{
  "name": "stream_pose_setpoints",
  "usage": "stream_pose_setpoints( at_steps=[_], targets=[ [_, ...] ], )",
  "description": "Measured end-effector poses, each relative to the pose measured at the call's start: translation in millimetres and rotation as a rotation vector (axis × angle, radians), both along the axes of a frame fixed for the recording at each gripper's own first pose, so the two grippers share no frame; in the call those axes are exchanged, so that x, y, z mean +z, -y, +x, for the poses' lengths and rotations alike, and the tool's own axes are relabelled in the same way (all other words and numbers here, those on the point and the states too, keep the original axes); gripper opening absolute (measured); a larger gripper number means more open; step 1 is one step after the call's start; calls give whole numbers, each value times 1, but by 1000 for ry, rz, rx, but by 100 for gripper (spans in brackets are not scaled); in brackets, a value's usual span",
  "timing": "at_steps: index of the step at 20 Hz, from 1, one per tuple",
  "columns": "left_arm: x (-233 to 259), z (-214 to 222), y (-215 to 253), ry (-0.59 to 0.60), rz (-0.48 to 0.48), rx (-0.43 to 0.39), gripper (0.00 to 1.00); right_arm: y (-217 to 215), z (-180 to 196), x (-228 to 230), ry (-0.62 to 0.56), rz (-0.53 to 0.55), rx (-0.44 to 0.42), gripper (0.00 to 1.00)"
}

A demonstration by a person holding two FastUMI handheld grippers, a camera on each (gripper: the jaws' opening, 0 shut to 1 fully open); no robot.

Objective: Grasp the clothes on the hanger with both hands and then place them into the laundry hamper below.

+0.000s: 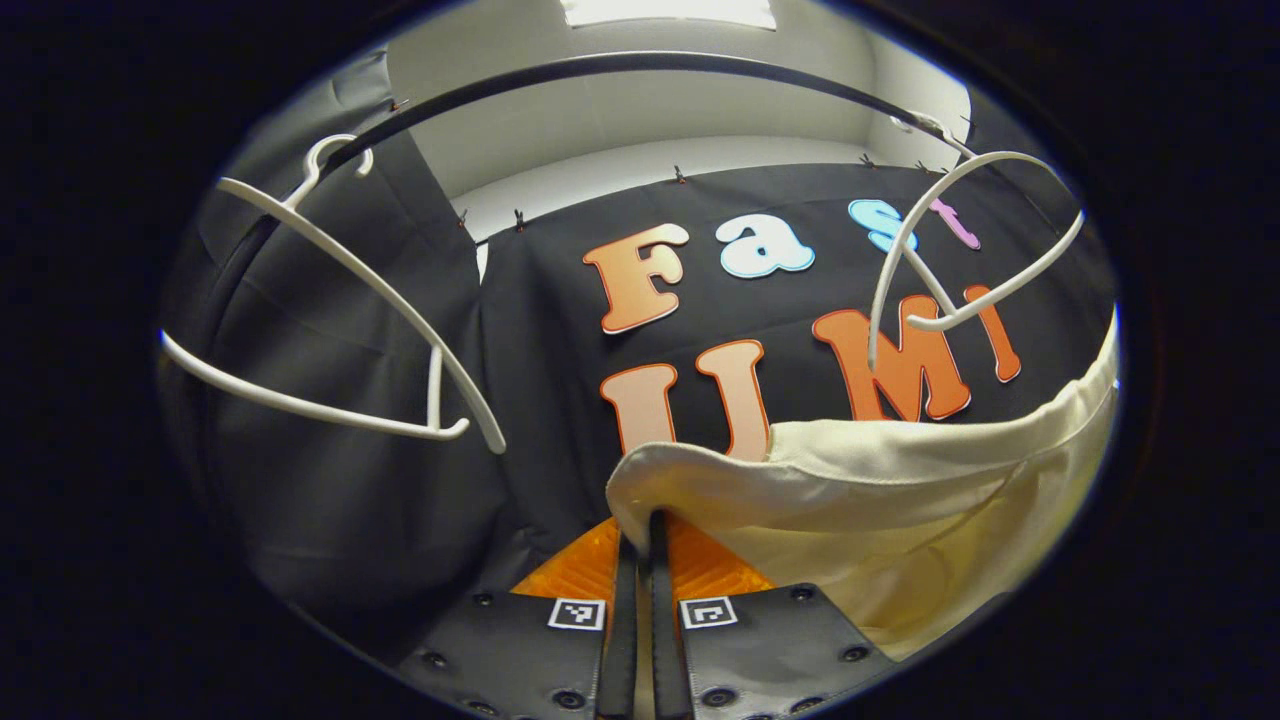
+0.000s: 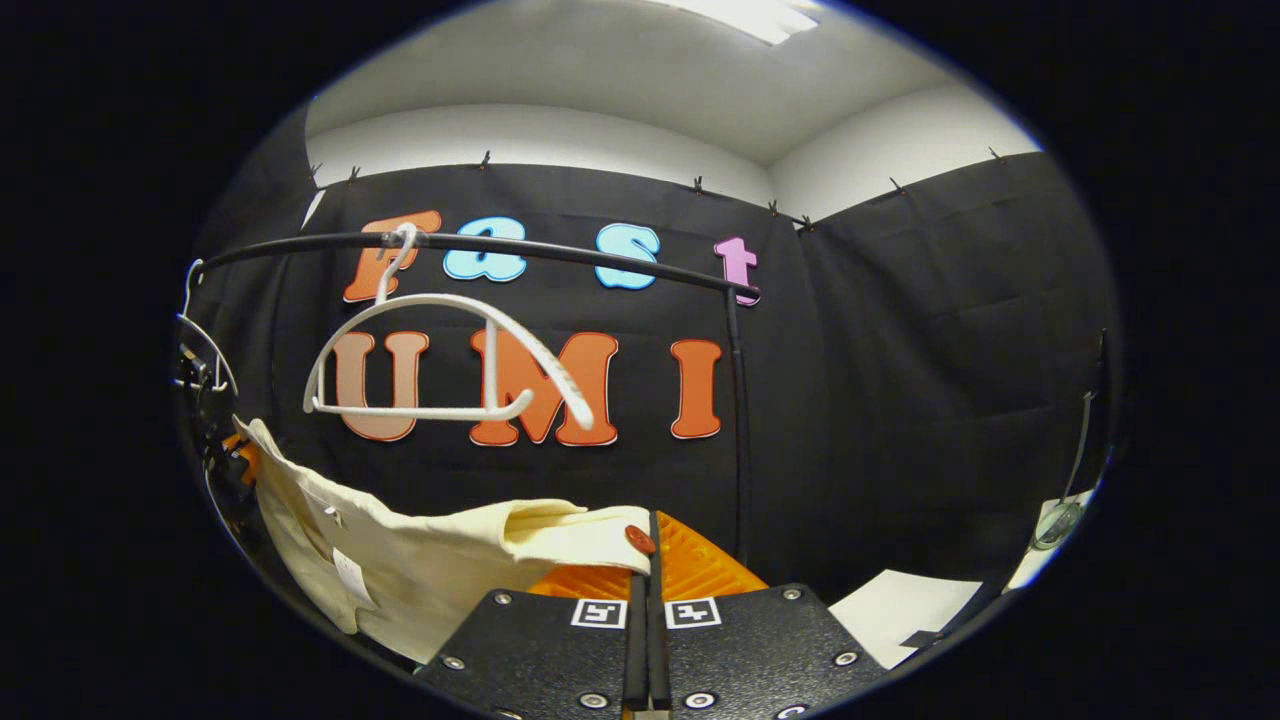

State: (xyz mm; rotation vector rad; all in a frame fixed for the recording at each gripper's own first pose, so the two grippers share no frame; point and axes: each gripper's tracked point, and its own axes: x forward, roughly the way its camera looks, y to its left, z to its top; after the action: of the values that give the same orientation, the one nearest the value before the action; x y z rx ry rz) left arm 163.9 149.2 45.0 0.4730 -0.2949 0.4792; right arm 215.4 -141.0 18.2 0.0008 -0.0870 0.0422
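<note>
Left gripper view: left tongs [image 1: 645, 530] clenched on cream shirt [image 1: 900, 500], right tongs [image 2: 645, 545] clamp its other edge, shirt slung between them clear of the bare hangers [image 1: 340, 310] on rail [image 2: 480, 243]; hamper drop left.

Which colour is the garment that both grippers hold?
Plain cream garment, with no pattern; clearest in the left gripper view.
</note>
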Motion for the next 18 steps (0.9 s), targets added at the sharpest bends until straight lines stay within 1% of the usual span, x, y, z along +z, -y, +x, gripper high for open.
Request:
stream_pose_setpoints(
  at_steps=[2, 5, 7, 8, 10, 11, 13, 14, 16, 18],
  targets=[
    [-5, -20, 0, -21, -34, -18, 13, -14, -16, -5, -9, 0, 23, 0],
    [-11, -40, 14, -61, -67, -69, 12, -45, -38, -4, -7, -4, 78, 0],
    [-22, -47, 32, -99, -101, -120, 16, -78, -48, -7, -10, -10, 139, 0],
    [-27, -48, 40, -120, -122, -147, 17, -96, -50, -10, -16, -17, 170, 0],
    [-41, -52, 58, -156, -163, -195, 17, -132, -55, -20, -32, -32, 241, 0],
    [-49, -55, 67, -176, -187, -212, 17, -150, -51, -24, -44, -37, 274, 0],
    [-65, -61, 82, -215, -255, -255, 18, -183, -50, -38, -75, -30, 335, 0],
    [-72, -62, 86, -237, -296, -277, 17, -197, -49, -44, -91, -21, 361, 0],
    [-86, -64, 91, -275, -368, -307, 17, -220, -45, -57, -119, -8, 395, 0],
    [-109, -65, 96, -337, -422, -330, 17, -232, -42, -77, -156, -9, 400, 0]
  ],
)
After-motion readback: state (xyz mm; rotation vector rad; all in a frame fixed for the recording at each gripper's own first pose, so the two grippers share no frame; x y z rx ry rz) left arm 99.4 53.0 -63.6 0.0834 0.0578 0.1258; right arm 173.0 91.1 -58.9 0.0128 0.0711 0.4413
